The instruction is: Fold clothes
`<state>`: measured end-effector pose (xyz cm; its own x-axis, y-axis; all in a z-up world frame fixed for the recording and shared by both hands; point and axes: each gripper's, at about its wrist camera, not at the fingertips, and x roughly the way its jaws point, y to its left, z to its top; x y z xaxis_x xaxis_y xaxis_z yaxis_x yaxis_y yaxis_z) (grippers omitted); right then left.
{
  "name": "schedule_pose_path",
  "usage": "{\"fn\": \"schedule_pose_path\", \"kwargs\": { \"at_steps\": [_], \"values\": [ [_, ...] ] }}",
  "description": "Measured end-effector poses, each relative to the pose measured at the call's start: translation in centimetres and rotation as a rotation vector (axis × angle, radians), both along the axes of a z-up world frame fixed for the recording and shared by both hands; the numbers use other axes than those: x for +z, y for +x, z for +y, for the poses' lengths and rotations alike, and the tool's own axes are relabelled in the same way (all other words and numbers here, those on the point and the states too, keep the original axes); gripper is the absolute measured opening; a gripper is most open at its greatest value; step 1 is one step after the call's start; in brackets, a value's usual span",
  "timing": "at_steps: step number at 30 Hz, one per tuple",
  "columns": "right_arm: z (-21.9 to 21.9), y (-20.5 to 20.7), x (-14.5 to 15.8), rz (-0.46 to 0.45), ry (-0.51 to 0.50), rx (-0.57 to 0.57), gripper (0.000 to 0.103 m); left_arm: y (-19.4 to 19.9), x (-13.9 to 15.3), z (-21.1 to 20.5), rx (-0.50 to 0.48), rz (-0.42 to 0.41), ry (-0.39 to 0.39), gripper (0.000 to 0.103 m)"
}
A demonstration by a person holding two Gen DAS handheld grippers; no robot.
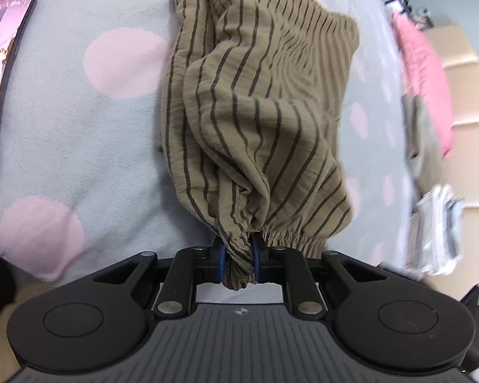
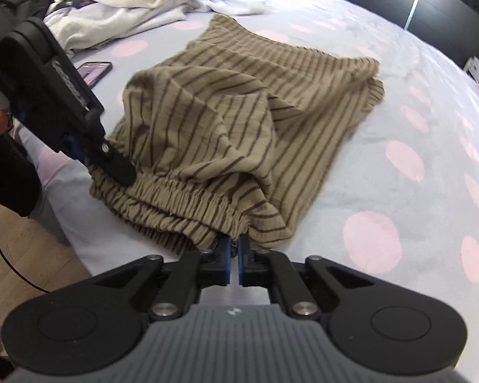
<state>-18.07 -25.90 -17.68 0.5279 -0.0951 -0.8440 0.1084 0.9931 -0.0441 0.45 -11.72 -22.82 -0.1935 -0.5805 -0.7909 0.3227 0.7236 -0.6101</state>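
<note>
A tan garment with dark stripes (image 2: 226, 118) lies on a grey bed sheet with pink dots (image 2: 399, 191). It has an elastic waistband (image 2: 175, 191) along its near edge. My left gripper (image 1: 239, 260) is shut on a bunched corner of the waistband (image 1: 239, 255), and the garment (image 1: 255, 95) stretches away from it. In the right wrist view the left gripper (image 2: 111, 162) shows at the left end of the waistband. My right gripper (image 2: 234, 255) is shut on the waistband's right end.
A phone (image 1: 0, 79) (image 2: 92, 71) lies on the sheet to the left. A pile of pale clothes (image 2: 127, 3) sits at the far side. A pink pillow (image 1: 428, 79), folded items (image 1: 437, 233) and wooden floor (image 2: 16, 239) lie beyond the bed edges.
</note>
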Motion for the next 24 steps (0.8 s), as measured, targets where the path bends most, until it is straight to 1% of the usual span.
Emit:
{"fn": "schedule_pose_path", "kwargs": {
  "at_steps": [2,4,6,7,10,12,14,16,18,21,24],
  "values": [
    [-0.6,-0.7,0.6,0.042,0.078,-0.019,0.004,0.0,0.1,-0.1,0.002,0.012,-0.022,0.013],
    [-0.8,-1.3,0.8,0.067,0.154,-0.012,0.003,-0.2,-0.1,-0.5,-0.015,0.007,-0.003,0.013],
    [-1.0,-1.2,0.2,0.115,0.237,-0.004,0.002,-0.4,-0.3,-0.6,-0.027,0.004,0.021,0.013],
    [-1.2,-1.1,-0.2,0.142,0.279,-0.001,0.0,-0.4,-0.4,-0.4,-0.03,0.008,0.028,0.013],
    [-1.3,-0.8,-1.7,0.232,0.318,-0.022,0.0,-0.3,-0.5,0.0,-0.03,0.014,0.051,0.013],
    [-1.1,-0.7,-2.4,0.262,0.348,-0.014,0.0,-0.2,-0.6,0.3,-0.028,0.014,0.068,0.013],
    [0.0,-0.7,-2.2,0.251,0.299,0.04,0.0,-0.2,-0.8,0.6,-0.03,0.009,0.082,0.013],
    [1.2,-0.8,-1.6,0.209,0.197,0.091,0.001,-0.3,-1.0,0.7,-0.031,0.005,0.094,0.014],
    [2.4,-1.2,-0.6,0.146,0.09,0.139,0.007,-0.2,-1.1,0.8,-0.028,0.008,0.1,0.014],
    [4.2,-1.8,0.5,0.067,-0.04,0.207,0.041,-0.3,-1.0,0.5,-0.035,0.002,0.106,0.014],
    [6.1,-2.3,0.7,0.029,-0.183,0.293,0.041,-0.4,-1.0,0.5,-0.044,-0.005,0.11,0.014]
  ]
}}
